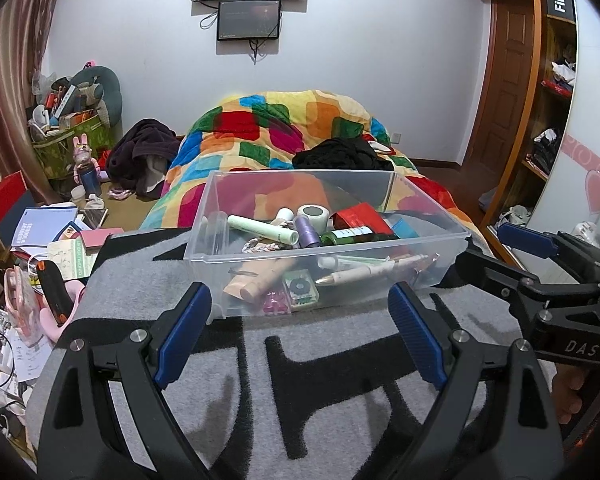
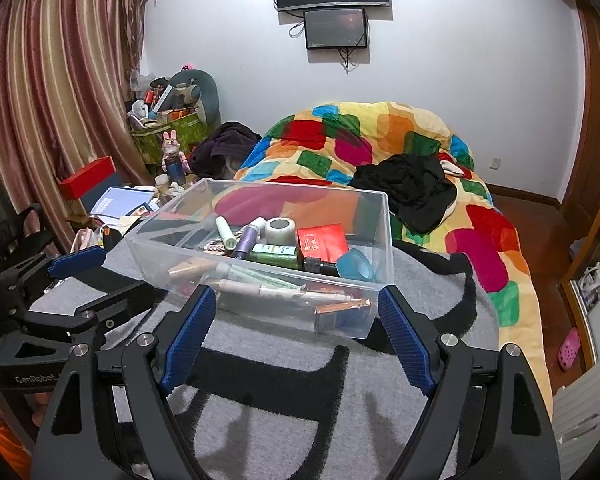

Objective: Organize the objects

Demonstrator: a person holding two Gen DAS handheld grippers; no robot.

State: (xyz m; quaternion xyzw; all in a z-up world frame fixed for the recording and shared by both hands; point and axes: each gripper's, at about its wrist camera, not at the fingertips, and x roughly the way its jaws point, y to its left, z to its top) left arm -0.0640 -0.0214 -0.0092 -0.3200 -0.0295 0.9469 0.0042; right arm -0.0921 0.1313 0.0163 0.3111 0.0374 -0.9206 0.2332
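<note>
Left hand-held gripper point(image 1: 300, 320), marked "DAS", and right hand-held gripper point(image 2: 296, 320), both spread wide and holding nothing, hover over the grey-and-black blanket point(image 1: 260, 400) just short of the clear plastic bin point(image 1: 428, 236) of cosmetics. Bare blanket flanks it; a patchwork quilt point(image 1: 284, 128) lies beyond; far right, a sign reads "FiiO".

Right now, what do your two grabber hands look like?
Both are black frames with silver bolts and triangle cutouts. Each left gripper and right gripper has two fingers lined with ribbed blue pads. White letters on their sides read "DAS" and "GenRobot".
</note>
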